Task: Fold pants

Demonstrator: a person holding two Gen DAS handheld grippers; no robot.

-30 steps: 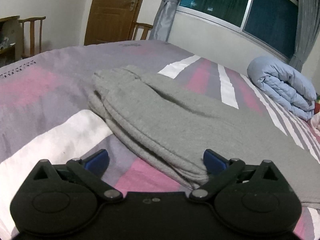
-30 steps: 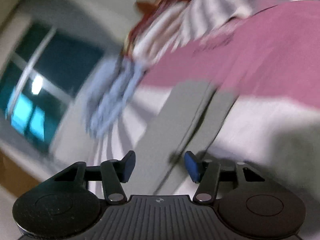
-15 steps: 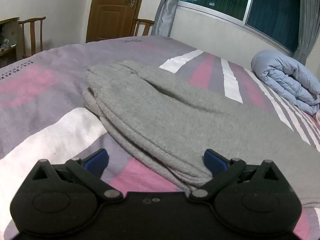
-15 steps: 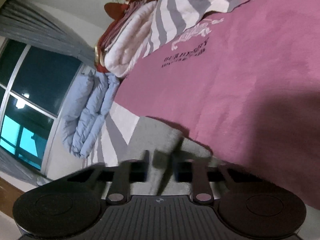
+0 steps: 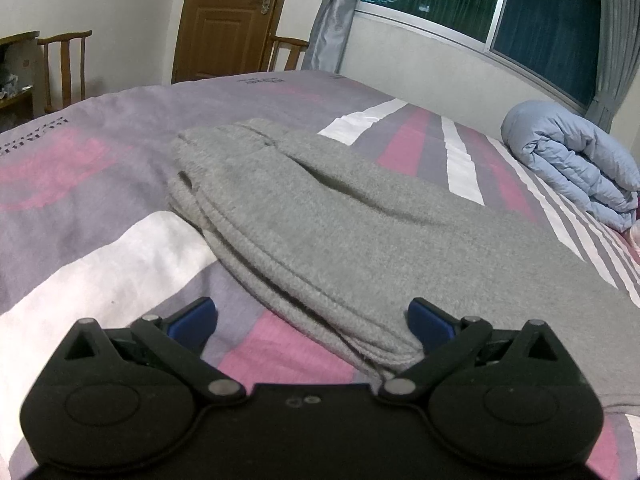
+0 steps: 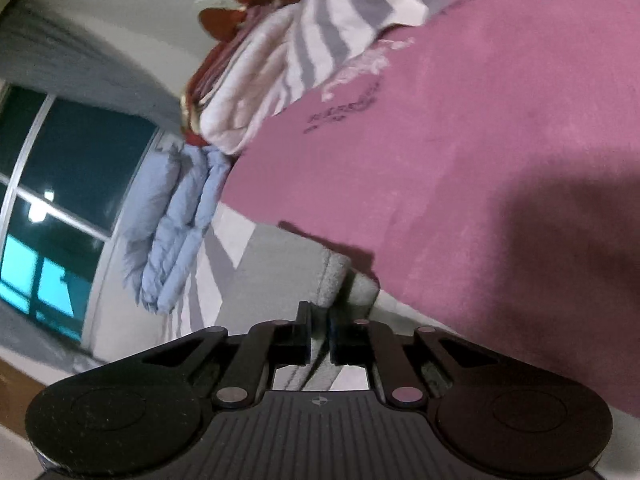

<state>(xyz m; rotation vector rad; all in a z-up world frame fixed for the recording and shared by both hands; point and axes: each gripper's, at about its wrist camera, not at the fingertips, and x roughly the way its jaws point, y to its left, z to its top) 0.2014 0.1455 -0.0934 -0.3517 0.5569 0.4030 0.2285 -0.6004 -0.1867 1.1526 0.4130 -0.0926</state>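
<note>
Grey pants [image 5: 320, 224] lie folded lengthwise on the striped bedspread [image 5: 100, 264], with the waistband at the far end. My left gripper [image 5: 312, 316] is open, its blue pads straddling the near edge of the pants low over the bed. In the right wrist view the camera is rolled sideways. My right gripper [image 6: 320, 340] is shut on the hem end of the grey pants [image 6: 280, 276], and the fabric shows between the pads.
A rolled light-blue duvet [image 5: 572, 164] lies at the far right of the bed, also in the right wrist view [image 6: 172, 220]. Striped pillows [image 6: 288, 76] are stacked by the headboard. Wooden chairs [image 5: 64, 68], a door [image 5: 228, 16] and a window [image 5: 500, 4] stand beyond the bed.
My right gripper has closed on the pant hem; it was open a second ago. My left gripper has edged slightly back from the pants and stays open.
</note>
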